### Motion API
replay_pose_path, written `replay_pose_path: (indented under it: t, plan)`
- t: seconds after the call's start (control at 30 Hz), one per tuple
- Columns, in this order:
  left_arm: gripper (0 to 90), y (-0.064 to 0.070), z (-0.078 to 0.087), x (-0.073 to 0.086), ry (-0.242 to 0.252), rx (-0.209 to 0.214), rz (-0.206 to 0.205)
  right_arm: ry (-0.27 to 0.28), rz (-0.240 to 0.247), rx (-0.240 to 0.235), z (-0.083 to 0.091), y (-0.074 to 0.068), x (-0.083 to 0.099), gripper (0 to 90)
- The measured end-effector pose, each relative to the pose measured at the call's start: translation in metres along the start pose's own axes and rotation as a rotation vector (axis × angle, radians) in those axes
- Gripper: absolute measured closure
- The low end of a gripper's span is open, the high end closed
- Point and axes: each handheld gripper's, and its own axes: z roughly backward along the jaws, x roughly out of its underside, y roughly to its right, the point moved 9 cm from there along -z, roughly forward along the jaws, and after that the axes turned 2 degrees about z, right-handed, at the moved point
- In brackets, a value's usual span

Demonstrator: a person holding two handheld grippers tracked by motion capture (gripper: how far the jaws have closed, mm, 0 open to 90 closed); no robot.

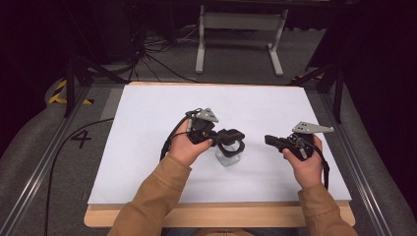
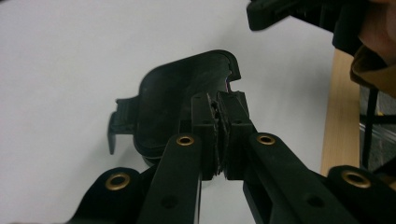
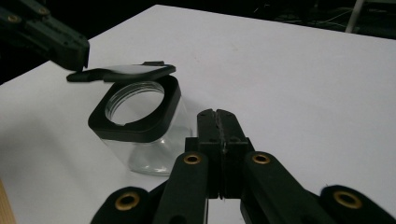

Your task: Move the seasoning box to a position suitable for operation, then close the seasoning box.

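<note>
A small clear jar [image 1: 227, 158] [image 3: 144, 151] with a black square collar stands on the white table [image 1: 147, 128]. Its black flip lid [image 1: 231, 133] [image 2: 166, 98] [image 3: 123, 71] is raised above the mouth, and its far end still meets the collar. My left gripper [image 1: 220, 133] [image 2: 219, 100] [image 3: 74, 52] is shut on the lid's edge. A short way right of the jar, my right gripper [image 1: 267, 139] [image 3: 218, 114] [image 2: 252, 14] is shut with nothing between its jaws and points at the jar.
The white sheet ends at a wooden front edge [image 1: 221, 214] [image 2: 338, 116]. Metal rails [image 1: 37, 167] run along both sides. Beyond the far edge stand a white metal frame [image 1: 241, 22] and cables on the floor.
</note>
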Motion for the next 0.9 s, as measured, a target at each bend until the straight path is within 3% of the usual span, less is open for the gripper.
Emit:
replay_pose_path:
  t: [0.23,0.37,0.47,0.63,0.73,0.9]
  plan:
    - [86.3,0.0,-0.014,0.012,-0.093,0.028,0.0,0.0,-0.02,0.004,0.002,0.006,0.003,90.0]
    - [84.8,-0.001,-0.014,0.012,-0.085,0.022,0.002,0.007,-0.017,0.007,0.004,0.007,0.001,90.0]
    - [84.7,-0.003,-0.006,0.006,-0.031,0.007,0.018,0.012,-0.017,0.008,0.005,0.007,0.0,90.0]
    - [82.4,-0.011,0.025,-0.002,0.08,-0.055,0.053,0.026,-0.011,0.008,0.008,0.006,-0.006,90.0]
    - [79.3,-0.021,0.046,-0.002,0.124,-0.089,0.08,0.034,-0.006,0.002,0.008,0.006,-0.009,90.0]
    - [74.3,-0.04,0.071,0.008,0.154,-0.154,0.131,0.018,-0.001,-0.011,0.004,0.004,-0.009,89.9]
